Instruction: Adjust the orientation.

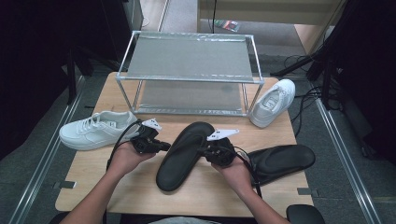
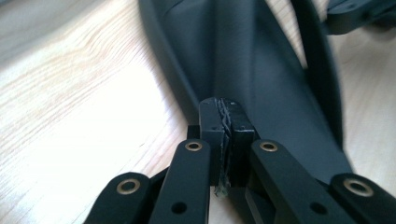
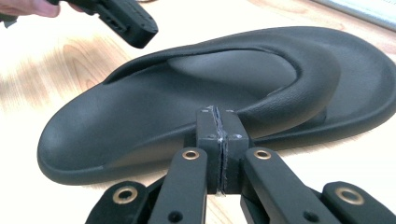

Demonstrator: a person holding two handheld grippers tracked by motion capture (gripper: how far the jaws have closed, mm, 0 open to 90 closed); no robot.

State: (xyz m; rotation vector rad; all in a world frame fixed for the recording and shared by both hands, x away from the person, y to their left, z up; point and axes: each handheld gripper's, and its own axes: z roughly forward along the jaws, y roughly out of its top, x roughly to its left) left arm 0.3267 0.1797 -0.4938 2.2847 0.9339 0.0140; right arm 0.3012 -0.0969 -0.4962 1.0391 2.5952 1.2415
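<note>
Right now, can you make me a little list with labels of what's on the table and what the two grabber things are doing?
Table: wooden table
Middle: black flip-flop, between the two grippers
Right side: second black flip-flop
Left side: white sneaker, lying flat
Far right corner: other white sneaker, leaning on the rack
Back: metal rack, two shelves
Left gripper: jaws shut, at the flip-flop's left edge
Right gripper: jaws shut, at its right edge

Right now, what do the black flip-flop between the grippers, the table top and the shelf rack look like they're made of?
Black flip-flop: probably moulded foam or rubber, matte, with a fine pebbled texture and soft rounded edges.
Table top: light wood or wood-look laminate; grain lines show, with a slight sheen.
Shelf rack: silvery metal tube frame; its shelves look like grey mesh or perforated sheet, though which is hard to tell.
</note>
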